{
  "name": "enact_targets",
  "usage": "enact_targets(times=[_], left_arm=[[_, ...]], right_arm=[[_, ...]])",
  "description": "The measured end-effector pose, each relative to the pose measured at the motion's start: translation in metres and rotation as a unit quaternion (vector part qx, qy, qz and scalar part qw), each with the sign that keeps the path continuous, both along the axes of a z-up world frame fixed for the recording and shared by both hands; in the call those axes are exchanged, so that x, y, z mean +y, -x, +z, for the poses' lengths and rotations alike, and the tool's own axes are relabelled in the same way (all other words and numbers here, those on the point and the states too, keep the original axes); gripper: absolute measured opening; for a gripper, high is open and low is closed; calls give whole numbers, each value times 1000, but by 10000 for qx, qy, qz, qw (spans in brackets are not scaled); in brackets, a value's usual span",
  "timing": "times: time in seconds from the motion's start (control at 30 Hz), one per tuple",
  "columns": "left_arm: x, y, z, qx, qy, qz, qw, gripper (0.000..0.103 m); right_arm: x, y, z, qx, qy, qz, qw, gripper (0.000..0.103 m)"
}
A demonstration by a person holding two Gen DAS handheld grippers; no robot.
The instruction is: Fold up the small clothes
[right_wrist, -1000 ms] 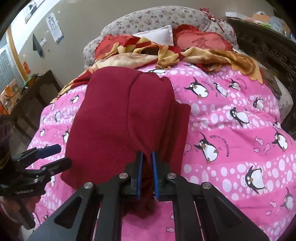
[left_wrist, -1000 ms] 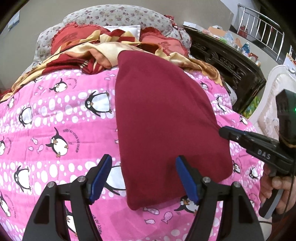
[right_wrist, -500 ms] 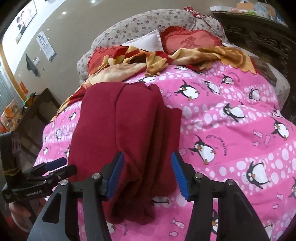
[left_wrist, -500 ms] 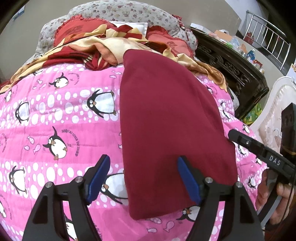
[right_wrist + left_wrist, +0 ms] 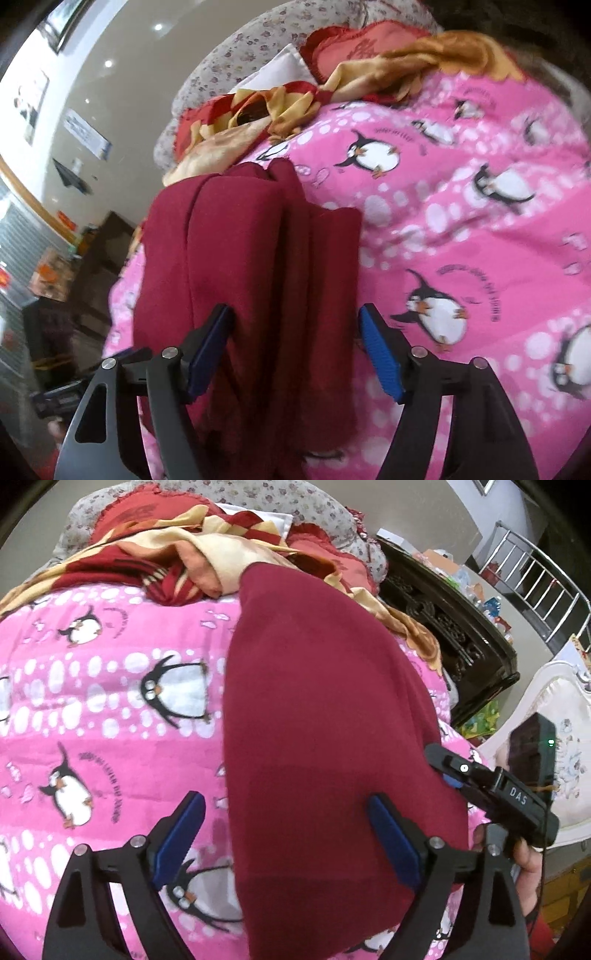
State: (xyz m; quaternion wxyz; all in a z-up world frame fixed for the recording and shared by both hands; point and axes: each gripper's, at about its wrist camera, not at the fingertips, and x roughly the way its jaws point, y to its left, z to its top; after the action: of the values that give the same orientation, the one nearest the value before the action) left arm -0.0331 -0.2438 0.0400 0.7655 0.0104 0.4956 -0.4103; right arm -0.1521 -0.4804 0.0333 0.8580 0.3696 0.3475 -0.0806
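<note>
Both sets of fingers have just spread wide, left gripper (image 5: 284,843) and right gripper (image 5: 295,349) pinching nothing, straddling the soft, floppy, light maroon garment (image 5: 314,709) lying mid-frame on the bed (image 5: 110,664), so I'd pinch its near corners.

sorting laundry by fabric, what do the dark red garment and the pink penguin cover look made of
Dark red garment: looks like a soft matte knit or fleece; it shows no sheen, rounded folds and a slightly fuzzy lower edge. Pink penguin cover: probably printed cotton or a blend, smooth and faintly puffy, as if quilted. Neither fibre is certain.
</note>
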Motion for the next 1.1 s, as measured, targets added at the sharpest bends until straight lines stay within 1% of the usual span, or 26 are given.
enact_targets(times=[0.1, 0.2, 0.33, 0.37, 0.4, 0.43, 0.47, 0.5, 0.53, 0.57, 0.6, 0.63, 0.67, 0.83, 0.93, 1.0, 1.1], left_arm=[[-6, -6, -6, 127, 58, -45, 9999, 98], [-11, -14, -14, 345, 136, -3, 9993, 99], [-16, -17, -20, 510, 264, 70, 9983, 99], [-17, -16, -20, 522, 281, 80, 9982, 98], [-19, -14, -19, 559, 294, 54, 9980, 91], [-21, -13, -18, 590, 307, 11, 9978, 87], [-22, -11, -15, 522, 258, 23, 9983, 84], [-22, -8, -11, 461, 229, -1, 9987, 78], [-21, -5, -6, 384, 193, -50, 9991, 75], [-19, -2, -2, 347, 181, -72, 9992, 68], [-17, 0, 3, 324, 182, -98, 9993, 62], [-14, 3, 8, 318, 189, -117, 9992, 60], [-9, 6, 15, 323, 192, -141, 9992, 57], [30, 30, 46, 295, 177, -170, 9993, 57], [62, 46, 59, 353, 94, -77, 9993, 57], [77, 57, 60, 372, -12, -5, 9993, 57], [103, 74, 50, 478, -276, 205, 9983, 58]], right_arm=[[1, -6, -5, -93, -118, 128, 9998, 86], [7, -16, -5, -11, 28, 313, 9995, 87], [9, -23, -5, 75, 99, 375, 9992, 86], [9, -24, -5, 73, 119, 372, 9992, 81], [12, -24, -3, 79, 182, 346, 9992, 73], [14, -23, 0, 62, 251, 333, 9991, 67], [17, -22, 4, 39, 328, 346, 9989, 57], [19, -20, 7, 61, 406, 357, 9985, 51], [22, -20, 11, 87, 489, 360, 9981, 48], [24, -18, 16, 100, 517, 340, 9980, 44], [24, -16, 19, 93, 486, 313, 9983, 42], [24, -14, 21, 84, 449, 308, 9985, 41], [27, -11, 28, 39, 412, 311, 9987, 41], [49, 4, 54, -43, 377, 551, 9978, 40], [67, 14, 67, -88, 116, 768, 9969, 40], [85, 21, 70, -55, 3, 931, 9956, 40], [111, 26, 63, 101, -97, 1131, 9935, 40]])
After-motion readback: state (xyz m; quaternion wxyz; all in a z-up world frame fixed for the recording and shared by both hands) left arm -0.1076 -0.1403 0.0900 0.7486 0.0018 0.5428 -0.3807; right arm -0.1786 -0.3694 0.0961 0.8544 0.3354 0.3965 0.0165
